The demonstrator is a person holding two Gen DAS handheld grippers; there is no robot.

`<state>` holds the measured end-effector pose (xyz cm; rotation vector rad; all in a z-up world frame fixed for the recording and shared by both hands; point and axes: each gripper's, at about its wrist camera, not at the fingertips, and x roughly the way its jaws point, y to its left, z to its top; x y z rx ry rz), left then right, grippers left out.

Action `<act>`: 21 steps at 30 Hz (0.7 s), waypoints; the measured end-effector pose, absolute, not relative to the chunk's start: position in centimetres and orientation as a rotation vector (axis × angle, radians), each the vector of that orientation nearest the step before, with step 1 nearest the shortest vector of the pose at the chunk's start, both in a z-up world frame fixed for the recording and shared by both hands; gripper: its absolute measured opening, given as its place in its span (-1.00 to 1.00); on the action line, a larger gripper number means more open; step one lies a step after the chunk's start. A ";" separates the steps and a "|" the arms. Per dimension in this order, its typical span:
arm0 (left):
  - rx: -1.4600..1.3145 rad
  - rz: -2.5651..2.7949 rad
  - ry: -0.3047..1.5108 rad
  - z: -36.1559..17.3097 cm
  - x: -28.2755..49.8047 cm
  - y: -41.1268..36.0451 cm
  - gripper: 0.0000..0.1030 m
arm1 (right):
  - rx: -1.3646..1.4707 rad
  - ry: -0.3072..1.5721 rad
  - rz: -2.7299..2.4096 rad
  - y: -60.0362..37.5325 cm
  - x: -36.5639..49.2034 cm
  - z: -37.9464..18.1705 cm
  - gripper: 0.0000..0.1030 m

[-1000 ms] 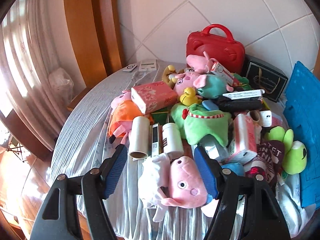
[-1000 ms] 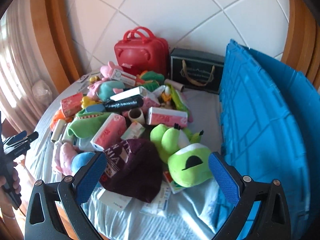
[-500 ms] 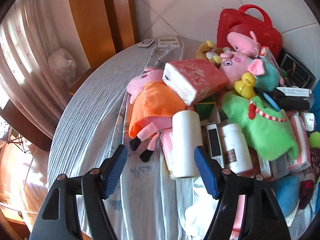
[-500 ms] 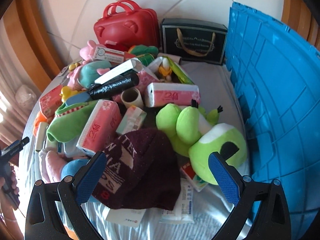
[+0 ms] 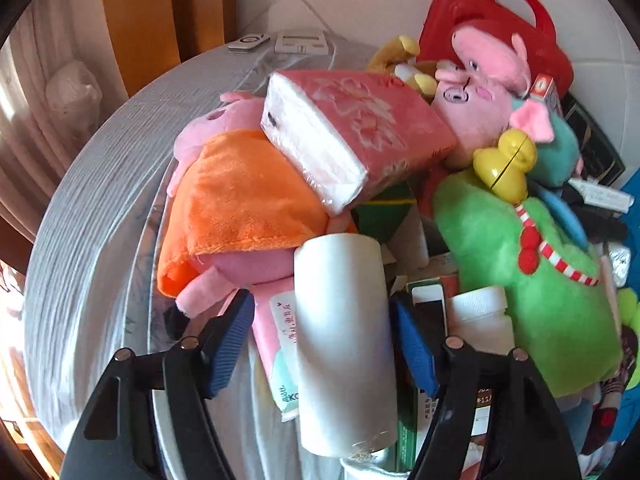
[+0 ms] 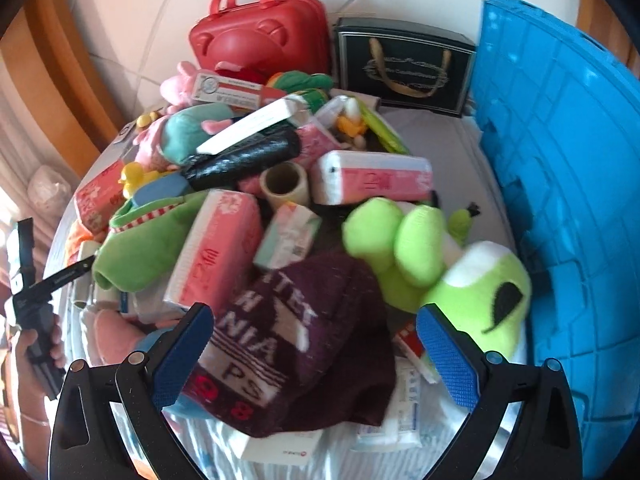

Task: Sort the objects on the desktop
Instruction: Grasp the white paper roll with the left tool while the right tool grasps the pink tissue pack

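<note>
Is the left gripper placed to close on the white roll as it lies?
Probably yes: the left gripper is open with the white roll lying lengthwise between its fingers, nothing on top of it.

Bare tablecloth (image 5: 92, 208) lies free left of the pile; blue crate (image 6: 568, 184) walls its right.

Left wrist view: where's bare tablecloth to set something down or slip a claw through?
Bare striped tablecloth runs along the left rim, from the orange-dressed pig plush back to the two white devices by the wall. In the right wrist view, a strip lies between the pile and the blue crate. Everywhere else is packed.
</note>
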<state>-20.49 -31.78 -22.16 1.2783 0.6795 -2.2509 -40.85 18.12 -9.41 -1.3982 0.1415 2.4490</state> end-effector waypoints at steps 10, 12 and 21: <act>1.287 -2.262 0.506 -20.6 -18.5 -29.8 -0.14 | -1.497 0.128 2.511 13.8 -47.6 -11.7 0.99; 1.247 -2.269 0.492 -19.6 -17.9 -29.4 -0.14 | -1.531 0.130 2.489 13.5 -48.8 -12.6 0.91; 1.135 -2.345 0.468 -15.6 -16.4 -28.4 -0.14 | -1.692 0.238 2.382 13.8 -51.6 -17.5 0.05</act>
